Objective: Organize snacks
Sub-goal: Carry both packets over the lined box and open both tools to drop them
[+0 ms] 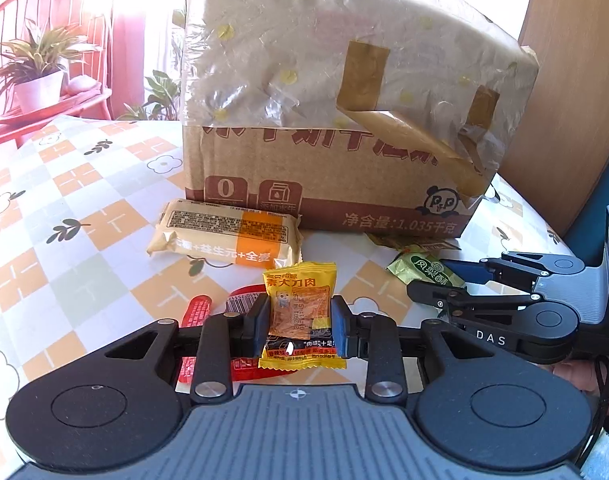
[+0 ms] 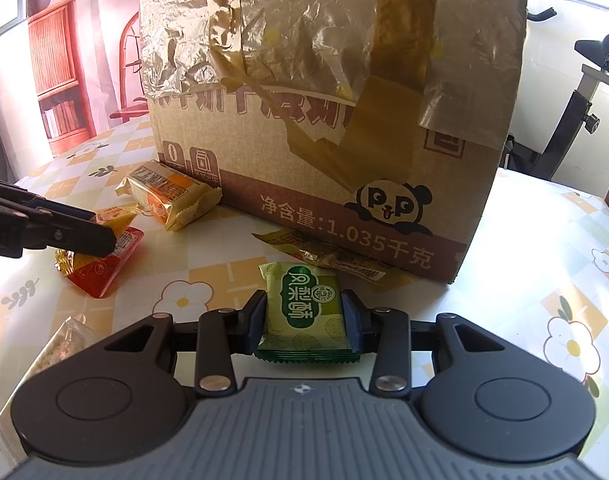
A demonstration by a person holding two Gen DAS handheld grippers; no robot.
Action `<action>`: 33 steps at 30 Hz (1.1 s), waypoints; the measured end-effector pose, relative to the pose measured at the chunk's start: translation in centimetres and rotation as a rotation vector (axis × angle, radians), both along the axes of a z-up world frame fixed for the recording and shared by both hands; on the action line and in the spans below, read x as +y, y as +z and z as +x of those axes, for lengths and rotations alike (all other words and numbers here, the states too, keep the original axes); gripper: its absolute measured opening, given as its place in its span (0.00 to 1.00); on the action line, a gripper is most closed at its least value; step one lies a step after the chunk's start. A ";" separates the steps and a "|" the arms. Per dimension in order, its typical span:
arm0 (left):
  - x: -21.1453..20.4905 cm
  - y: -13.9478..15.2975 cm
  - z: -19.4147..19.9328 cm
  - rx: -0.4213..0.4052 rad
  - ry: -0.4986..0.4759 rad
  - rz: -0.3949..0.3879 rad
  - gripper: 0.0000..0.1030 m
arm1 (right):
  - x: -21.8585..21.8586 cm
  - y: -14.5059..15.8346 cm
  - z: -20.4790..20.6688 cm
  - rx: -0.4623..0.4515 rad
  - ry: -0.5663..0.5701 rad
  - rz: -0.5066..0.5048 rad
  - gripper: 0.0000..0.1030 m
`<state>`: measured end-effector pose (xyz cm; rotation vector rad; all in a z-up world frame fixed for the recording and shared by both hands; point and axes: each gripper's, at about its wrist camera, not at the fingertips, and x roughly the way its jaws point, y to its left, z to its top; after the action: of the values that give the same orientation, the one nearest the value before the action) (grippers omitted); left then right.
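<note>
Altogether five snack packets (image 2: 300,304), one carton (image 2: 332,120)

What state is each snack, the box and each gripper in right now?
Left gripper: shut on the yellow snack sachet.
Right gripper: shut on the green pastry packet.
Red snack packet: lying flat on the table under the left gripper.
Cream and orange bread packet: sealed, lying beside the box.
Taped cardboard box: standing upright, tape peeling.
Gold wrapper: lying against the foot of the box.
</note>
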<state>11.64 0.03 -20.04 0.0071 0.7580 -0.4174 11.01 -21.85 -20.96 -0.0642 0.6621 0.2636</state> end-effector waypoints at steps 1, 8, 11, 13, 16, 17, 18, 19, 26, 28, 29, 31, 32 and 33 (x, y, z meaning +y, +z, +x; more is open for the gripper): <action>0.0 0.0 -0.2 -0.004 -0.003 0.006 0.32 | 0.0 0.0 0.0 0.000 0.006 0.004 0.41; 0.6 0.5 -0.7 -0.023 0.005 -0.004 0.33 | 0.2 0.0 -0.3 0.001 0.059 0.017 0.40; 1.0 0.7 -0.8 -0.020 0.020 -0.011 0.32 | 0.5 0.0 -0.5 0.002 0.097 0.017 0.40; 1.3 0.9 -0.9 -0.024 0.031 -0.016 0.32 | 0.8 0.1 -0.6 0.005 0.115 0.010 0.40; 2.0 1.6 -1.1 -0.036 0.044 -0.031 0.32 | 1.2 0.4 -0.7 0.013 0.158 -0.012 0.40; 2.2 1.9 -1.2 -0.044 0.047 -0.034 0.32 | 1.3 0.6 -0.9 0.013 0.171 -0.020 0.40; 2.5 2.3 -1.3 -0.057 0.056 -0.039 0.32 | 1.4 0.9 -1.3 0.002 0.177 -0.024 0.40; 2.7 2.7 -1.3 -0.063 0.062 -0.045 0.32 | 1.3 1.3 -1.6 -0.009 0.176 -0.014 0.40; 3.9 7.2 -0.4 -0.166 0.095 -0.082 0.32 | 1.1 6.7 -3.1 -0.149 0.205 0.070 0.40; 3.8 9.0 -0.2 -0.208 0.088 -0.097 0.32 | 1.1 8.6 -3.3 -0.198 0.223 0.083 0.40; 3.7 9.8 0.0 -0.228 0.082 -0.103 0.32 | 1.1 9.6 -3.3 -0.223 0.228 0.092 0.40; 3.4 11.7 0.5 -0.272 0.065 -0.115 0.33 | 1.0 11.8 -3.1 -0.282 0.228 0.110 0.40; 3.3 12.5 0.8 -0.290 0.058 -0.121 0.33 | 0.8 12.9 -2.9 -0.304 0.223 0.124 0.40; 3.0 13.4 1.3 -0.306 0.053 -0.127 0.33 | 0.5 13.9 -2.6 -0.316 0.219 0.144 0.40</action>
<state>12.97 3.08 -6.68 -0.0670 0.4282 -0.4024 8.45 -21.32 -7.08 -0.0390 0.3198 0.5003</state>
